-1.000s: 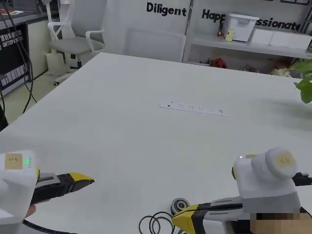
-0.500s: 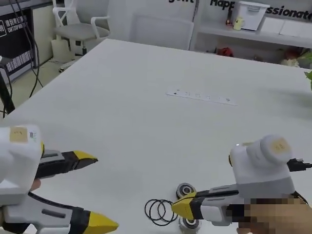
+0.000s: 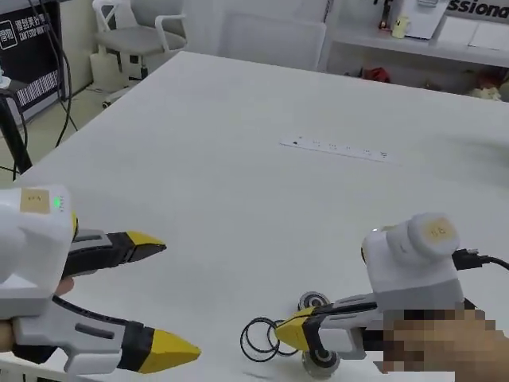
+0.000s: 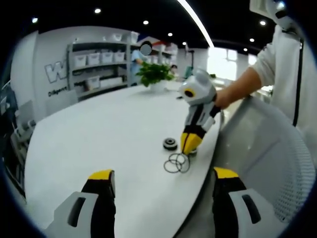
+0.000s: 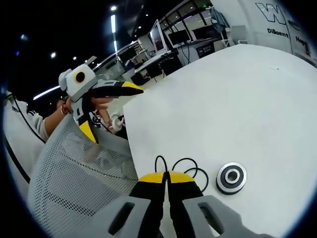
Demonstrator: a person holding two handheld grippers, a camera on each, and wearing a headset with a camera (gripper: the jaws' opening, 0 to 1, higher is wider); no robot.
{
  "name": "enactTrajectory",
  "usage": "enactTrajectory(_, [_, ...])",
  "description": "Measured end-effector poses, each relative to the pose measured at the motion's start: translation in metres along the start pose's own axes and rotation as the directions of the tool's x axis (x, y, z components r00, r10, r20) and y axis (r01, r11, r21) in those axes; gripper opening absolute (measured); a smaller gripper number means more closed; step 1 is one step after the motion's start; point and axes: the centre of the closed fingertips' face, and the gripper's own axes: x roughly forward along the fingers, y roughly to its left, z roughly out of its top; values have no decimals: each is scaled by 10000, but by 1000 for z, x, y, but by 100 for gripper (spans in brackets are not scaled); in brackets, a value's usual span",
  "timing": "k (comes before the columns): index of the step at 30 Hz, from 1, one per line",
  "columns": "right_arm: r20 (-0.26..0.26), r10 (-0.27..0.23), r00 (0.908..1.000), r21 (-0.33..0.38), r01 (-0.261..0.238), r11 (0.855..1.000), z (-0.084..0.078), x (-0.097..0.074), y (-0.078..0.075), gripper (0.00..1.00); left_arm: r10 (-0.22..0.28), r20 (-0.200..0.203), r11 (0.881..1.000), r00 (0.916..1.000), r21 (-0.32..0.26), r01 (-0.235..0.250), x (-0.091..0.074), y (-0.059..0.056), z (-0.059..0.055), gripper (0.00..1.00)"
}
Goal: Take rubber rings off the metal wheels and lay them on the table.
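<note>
Left gripper (image 3: 179, 298): jaws spread wide, at near edge of table (image 3: 238, 159). Right gripper (image 3: 286, 334): jaws pressed together, tips at rubber rings (image 3: 256, 341) near same edge, hiding part of one metal wheel (image 3: 322, 362). Open tabletop beyond.

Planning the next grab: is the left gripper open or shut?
Open: the left gripper has its yellow-tipped jaws wide apart in its own view.

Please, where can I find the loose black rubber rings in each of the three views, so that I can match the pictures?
Head view: the rubber rings lie near the bottom edge, just left of the right gripper tips.
Left gripper view: near the centre, just below those tips.
Right gripper view: low centre, partly behind the shut yellow tips.
Shared landmark: the free metal wheel beside the rings.
</note>
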Motion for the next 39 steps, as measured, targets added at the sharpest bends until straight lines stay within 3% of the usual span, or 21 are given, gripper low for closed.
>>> enactTrajectory(9, [-206, 34, 9998, 14, -33, 10000, -1, 14, -3, 0, 73, 72, 9999, 9999, -145, -72, -1, 5, -2, 81])
enactTrajectory(27, [-310, -227, 9993, -99, 224, 9997, -3, 21, -14, 0, 26, -3, 9994, 10000, -343, -26, 2, 5, -8, 81])
enactTrajectory(34, [-384, -365, 9986, -314, 354, 9989, -3, 22, -14, 11, 37, -24, 9993, 10000, -364, -38, 1, 3, -8, 81])
enactTrajectory(39, [-259, -455, 9986, -584, 439, 9973, -1, 16, -14, 12, -36, -67, 9994, 10000, -352, 33, 3, 2, -9, 81])
